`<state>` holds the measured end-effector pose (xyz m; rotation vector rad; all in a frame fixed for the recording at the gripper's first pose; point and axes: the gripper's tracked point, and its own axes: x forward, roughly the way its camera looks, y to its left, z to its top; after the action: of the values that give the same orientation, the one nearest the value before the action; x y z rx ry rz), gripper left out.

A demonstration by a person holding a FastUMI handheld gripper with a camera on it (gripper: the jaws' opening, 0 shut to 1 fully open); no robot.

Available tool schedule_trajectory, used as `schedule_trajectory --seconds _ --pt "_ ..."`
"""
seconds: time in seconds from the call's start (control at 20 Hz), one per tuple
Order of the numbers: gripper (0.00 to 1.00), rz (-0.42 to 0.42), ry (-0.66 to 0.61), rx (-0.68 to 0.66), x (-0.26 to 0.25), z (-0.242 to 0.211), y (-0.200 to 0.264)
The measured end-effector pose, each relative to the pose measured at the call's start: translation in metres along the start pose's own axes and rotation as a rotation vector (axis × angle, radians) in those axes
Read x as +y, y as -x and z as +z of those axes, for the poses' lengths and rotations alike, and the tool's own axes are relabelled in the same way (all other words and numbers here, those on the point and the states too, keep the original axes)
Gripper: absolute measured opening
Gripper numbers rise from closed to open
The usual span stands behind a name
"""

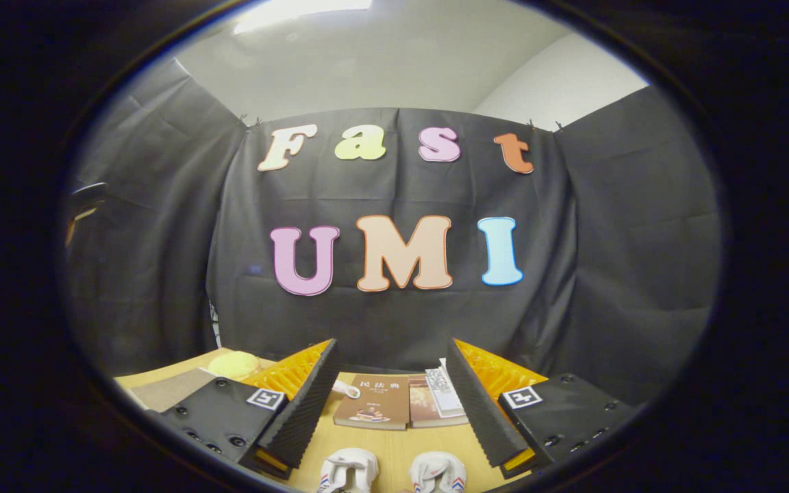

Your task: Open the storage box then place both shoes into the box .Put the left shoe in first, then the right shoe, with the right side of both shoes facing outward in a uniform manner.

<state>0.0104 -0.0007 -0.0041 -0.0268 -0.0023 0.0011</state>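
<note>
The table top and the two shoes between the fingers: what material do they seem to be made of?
The table top looks like pale wood or wood laminate, matte, with an even light-brown surface; which of the two cannot be told. The two shoes seem white leather or synthetic, slightly glossy, with red and blue trim. The gripper hangs above them, fingers open.

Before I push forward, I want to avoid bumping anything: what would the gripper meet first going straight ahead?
The gripper, jaws open, points level toward the booth's black cloth wall. The books and both shoes lie below that line on the table. The wall probably comes first, though depth is unclear.
</note>
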Motion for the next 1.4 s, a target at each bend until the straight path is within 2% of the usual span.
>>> schedule_trajectory --seconds 0.5,0.75,1.0,1.4 --pt "0.98 0.012 0.002 0.003 0.004 -0.002 -0.002" --pt "0.97 0.074 -0.051 0.050 0.021 -0.020 -0.001" --pt "0.97 0.183 -0.226 0.177 0.055 -0.064 0.004" --pt "0.97 0.311 -0.652 0.496 0.105 -0.148 0.018"
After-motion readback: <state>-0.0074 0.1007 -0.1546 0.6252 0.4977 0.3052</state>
